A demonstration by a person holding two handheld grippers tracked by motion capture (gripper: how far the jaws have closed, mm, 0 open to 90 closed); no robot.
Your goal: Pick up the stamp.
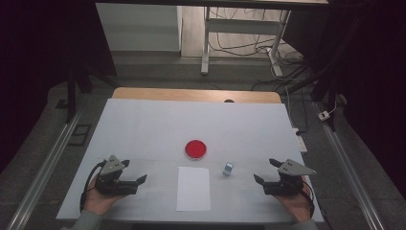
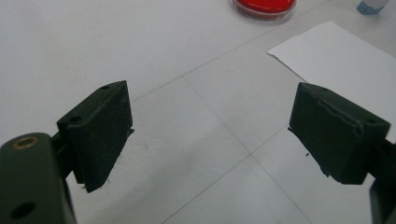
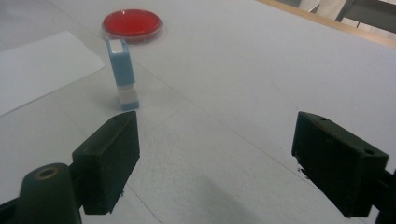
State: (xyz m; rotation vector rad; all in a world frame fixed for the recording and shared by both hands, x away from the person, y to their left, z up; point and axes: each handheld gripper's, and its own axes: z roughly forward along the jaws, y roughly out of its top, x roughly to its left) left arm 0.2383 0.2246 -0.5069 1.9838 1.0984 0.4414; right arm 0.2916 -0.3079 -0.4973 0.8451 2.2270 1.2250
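Note:
A round red dish (image 1: 196,149) with a clear rim lies near the table's middle; it is also at the top of the left gripper view (image 2: 264,8) and the right gripper view (image 3: 132,23). A small blue and white block (image 1: 228,168) stands upright to its right, tall in the right gripper view (image 3: 121,74). A white sheet of paper (image 1: 193,188) lies in front of the dish. My left gripper (image 1: 134,172) rests at the front left, open and empty. My right gripper (image 1: 265,170) rests at the front right, open, nothing between its jaws.
The table wears a white cover (image 1: 143,124) with a wooden edge (image 1: 191,94) at the back. Beyond it are a desk frame (image 1: 206,43) and cables (image 1: 287,62) on the floor. Metal rails (image 1: 43,163) run along both sides.

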